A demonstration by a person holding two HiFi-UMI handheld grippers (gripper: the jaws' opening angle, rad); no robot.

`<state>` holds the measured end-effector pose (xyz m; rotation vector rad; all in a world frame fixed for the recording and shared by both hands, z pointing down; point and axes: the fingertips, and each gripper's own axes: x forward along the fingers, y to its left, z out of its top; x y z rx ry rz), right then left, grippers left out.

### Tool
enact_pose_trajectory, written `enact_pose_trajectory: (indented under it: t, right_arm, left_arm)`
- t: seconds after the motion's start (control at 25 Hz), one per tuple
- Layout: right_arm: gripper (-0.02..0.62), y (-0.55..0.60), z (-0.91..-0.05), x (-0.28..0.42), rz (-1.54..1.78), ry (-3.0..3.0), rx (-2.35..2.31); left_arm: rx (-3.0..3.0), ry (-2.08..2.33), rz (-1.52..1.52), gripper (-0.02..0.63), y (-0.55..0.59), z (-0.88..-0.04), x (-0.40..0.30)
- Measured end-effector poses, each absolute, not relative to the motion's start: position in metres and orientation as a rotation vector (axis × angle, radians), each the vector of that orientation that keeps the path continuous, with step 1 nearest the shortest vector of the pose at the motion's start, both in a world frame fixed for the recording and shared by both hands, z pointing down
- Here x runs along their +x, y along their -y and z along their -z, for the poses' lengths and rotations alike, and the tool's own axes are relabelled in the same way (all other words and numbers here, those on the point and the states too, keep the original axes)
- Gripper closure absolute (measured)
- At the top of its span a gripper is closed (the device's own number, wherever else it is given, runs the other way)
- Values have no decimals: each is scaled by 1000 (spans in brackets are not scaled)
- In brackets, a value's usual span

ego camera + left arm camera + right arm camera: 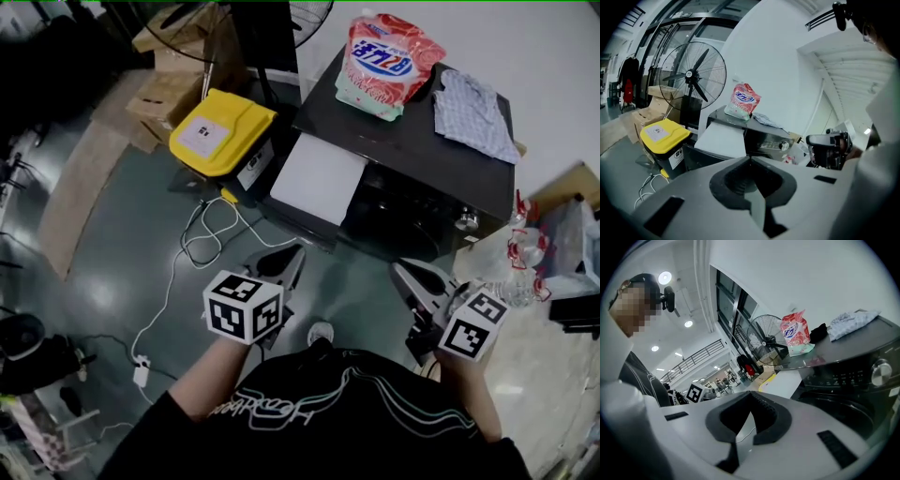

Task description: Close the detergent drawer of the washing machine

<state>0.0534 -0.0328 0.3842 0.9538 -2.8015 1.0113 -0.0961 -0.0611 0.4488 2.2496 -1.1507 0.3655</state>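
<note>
The black washing machine stands ahead of me, and its white detergent drawer sticks out of its front left. Both grippers hang well short of it. My left gripper points at the drawer, jaws closed together and empty. My right gripper is shut too, holding nothing, below the machine's front. From the left gripper view the drawer projects from the machine beyond the left gripper. The right gripper view shows the right gripper, the drawer and the control knob.
A pink detergent bag and a crumpled cloth lie on the machine's top. A yellow-lidded bin and cardboard boxes stand to the left. A white cable runs over the floor. Plastic bags sit at the right.
</note>
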Motion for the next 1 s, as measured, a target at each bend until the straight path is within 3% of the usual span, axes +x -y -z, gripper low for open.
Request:
enact_pose_trajectory:
  t: [1.0]
  right_arm:
    - [569, 68, -423, 37, -1113, 2732, 1043]
  left_arm:
    - [2200, 1121, -592, 577, 116, -536, -118]
